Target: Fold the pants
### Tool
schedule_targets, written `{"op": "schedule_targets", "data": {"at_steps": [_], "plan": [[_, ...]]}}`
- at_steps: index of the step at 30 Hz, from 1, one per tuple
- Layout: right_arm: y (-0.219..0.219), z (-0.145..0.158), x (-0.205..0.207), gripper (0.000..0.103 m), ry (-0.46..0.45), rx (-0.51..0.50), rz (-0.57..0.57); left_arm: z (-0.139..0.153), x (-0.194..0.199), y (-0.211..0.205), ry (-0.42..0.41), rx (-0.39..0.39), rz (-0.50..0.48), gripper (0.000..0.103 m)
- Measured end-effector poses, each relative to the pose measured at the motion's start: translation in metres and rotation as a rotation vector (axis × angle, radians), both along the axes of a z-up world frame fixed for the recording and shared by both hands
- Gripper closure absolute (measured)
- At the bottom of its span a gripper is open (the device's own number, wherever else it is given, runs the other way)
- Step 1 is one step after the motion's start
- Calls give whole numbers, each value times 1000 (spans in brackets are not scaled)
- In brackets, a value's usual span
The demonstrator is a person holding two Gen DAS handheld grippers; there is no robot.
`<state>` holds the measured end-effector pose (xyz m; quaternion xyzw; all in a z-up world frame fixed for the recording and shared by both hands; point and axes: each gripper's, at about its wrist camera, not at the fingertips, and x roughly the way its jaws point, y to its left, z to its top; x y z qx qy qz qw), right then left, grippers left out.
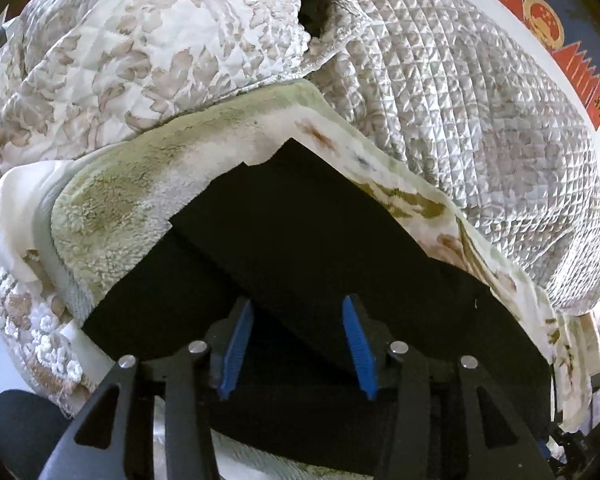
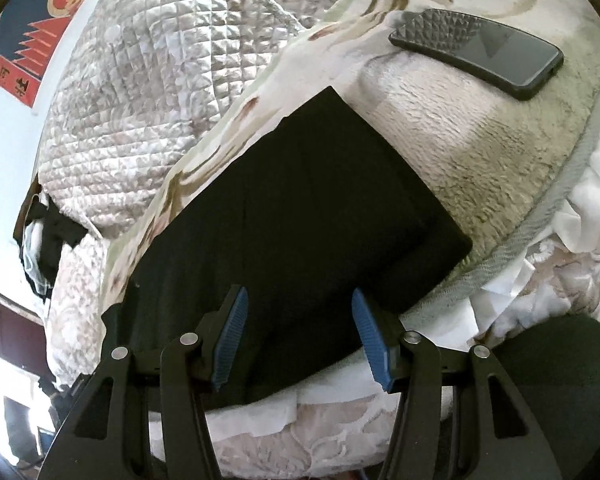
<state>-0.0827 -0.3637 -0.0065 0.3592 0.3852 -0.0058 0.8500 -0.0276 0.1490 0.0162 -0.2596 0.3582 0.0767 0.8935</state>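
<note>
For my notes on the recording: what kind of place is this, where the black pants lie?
Most likely a bedroom, on a bed. The black pants lie on a fluffy blanket, with a rumpled quilted bedspread behind, a phone on the bedding, and a poster on the wall.

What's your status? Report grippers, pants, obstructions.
Left gripper open, right gripper open. Black pants folded flat on blanket. Phone lies clear.

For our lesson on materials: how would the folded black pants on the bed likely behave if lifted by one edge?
The black pants would probably flop and unfold, since they lie in soft stacked layers. They look light, barely denting the fleece blanket. The fuzzy pile likely resists sliding.
</note>
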Motion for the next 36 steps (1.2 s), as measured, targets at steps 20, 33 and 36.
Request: {"op": "schedule_targets", "data": {"at_steps": [20,33,36], "plan": [[-10,8,-10,48,-14,-15,-84,17,18,8,-2,120,10,97],[-22,42,-2,94,-88,-31,-79,52,-6,10,-18,148,18,98],[-27,42,-10,94,-76,-27,-81,50,-19,9,3,176,22,98]]}}
